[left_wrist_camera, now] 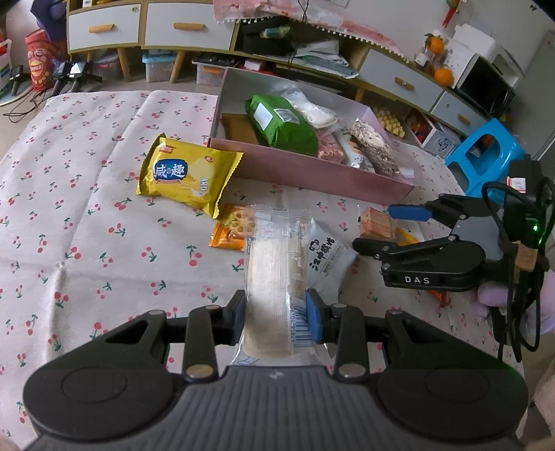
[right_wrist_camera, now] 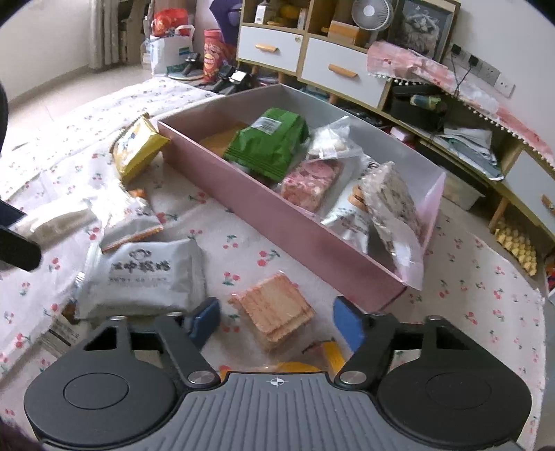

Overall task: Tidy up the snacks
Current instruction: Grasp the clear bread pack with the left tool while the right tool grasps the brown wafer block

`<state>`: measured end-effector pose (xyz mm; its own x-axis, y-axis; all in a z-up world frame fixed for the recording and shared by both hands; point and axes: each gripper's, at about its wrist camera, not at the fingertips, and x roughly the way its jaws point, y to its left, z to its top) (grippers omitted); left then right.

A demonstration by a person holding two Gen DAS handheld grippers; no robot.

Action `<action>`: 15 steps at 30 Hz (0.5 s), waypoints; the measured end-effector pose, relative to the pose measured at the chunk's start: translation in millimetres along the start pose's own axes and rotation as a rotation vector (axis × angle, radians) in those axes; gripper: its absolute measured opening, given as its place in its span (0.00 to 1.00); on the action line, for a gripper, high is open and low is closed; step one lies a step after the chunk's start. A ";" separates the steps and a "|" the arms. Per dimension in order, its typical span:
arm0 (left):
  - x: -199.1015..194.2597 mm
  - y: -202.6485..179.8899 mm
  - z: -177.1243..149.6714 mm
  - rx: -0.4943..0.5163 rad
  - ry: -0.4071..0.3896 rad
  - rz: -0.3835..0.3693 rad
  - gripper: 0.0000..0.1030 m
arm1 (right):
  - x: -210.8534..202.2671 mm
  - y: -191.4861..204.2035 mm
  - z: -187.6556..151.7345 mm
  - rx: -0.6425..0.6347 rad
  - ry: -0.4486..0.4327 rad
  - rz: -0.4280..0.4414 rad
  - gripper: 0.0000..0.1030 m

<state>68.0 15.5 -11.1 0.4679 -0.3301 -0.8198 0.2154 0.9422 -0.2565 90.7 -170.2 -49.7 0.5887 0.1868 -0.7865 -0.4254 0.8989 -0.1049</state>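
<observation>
My left gripper (left_wrist_camera: pixel 276 312) is shut on a long clear-wrapped pale cake bar (left_wrist_camera: pixel 274 249), held above the cherry-print cloth. My right gripper (right_wrist_camera: pixel 276 322) stands open, its blue pads on either side of a clear packet of orange wafers (right_wrist_camera: pixel 274 312) without touching it. In the left wrist view the right gripper (left_wrist_camera: pixel 385 229) sits at the right, over the wafers (left_wrist_camera: pixel 376 223). A pink box (right_wrist_camera: pixel 277 215) holds a green bag (right_wrist_camera: pixel 270 142) and several clear-wrapped snacks. Loose on the cloth lie a yellow packet (left_wrist_camera: pixel 184 173), a white packet (right_wrist_camera: pixel 142 274) and an orange packet (left_wrist_camera: pixel 230 229).
The cherry-print cloth (left_wrist_camera: pixel 86 225) covers the low surface. A yellow-orange wrapper (right_wrist_camera: pixel 295 366) lies under my right gripper. Behind the box stand drawer cabinets (left_wrist_camera: pixel 187 27) with clutter underneath. A blue plastic stool (left_wrist_camera: pixel 485 159) is at the right.
</observation>
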 end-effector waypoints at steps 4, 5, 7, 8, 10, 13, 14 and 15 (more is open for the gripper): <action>1.3 -1.0 1.0 -0.005 -0.001 0.002 0.32 | 0.0 6.0 2.9 -0.003 0.000 0.010 0.49; 1.6 -1.2 1.3 -0.006 -0.002 0.002 0.32 | -0.5 7.9 3.4 -0.005 0.003 0.007 0.49; 1.2 -1.5 1.7 -0.008 -0.005 0.002 0.32 | -2.3 9.8 4.3 0.008 0.012 0.019 0.48; 0.8 -1.6 2.1 -0.009 -0.007 0.002 0.32 | -3.3 10.6 4.8 0.015 0.017 0.024 0.43; -0.4 -1.4 2.7 -0.012 -0.011 0.000 0.32 | -6.2 12.9 5.6 0.021 0.020 0.035 0.43; -3.1 0.2 4.2 -0.018 -0.021 -0.002 0.32 | -10.8 17.5 6.4 0.019 0.022 0.035 0.43; -4.3 1.2 4.9 -0.022 -0.025 -0.002 0.32 | -12.7 18.7 6.3 0.023 0.022 0.040 0.43; -4.8 2.0 6.0 -0.026 -0.027 -0.003 0.32 | -14.2 19.3 6.4 0.030 0.023 0.044 0.43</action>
<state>71.3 18.7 -4.6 0.4905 -0.3343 -0.8048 0.1949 0.9422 -0.2726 78.5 -153.0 -36.7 0.5537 0.2174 -0.8038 -0.4293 0.9017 -0.0519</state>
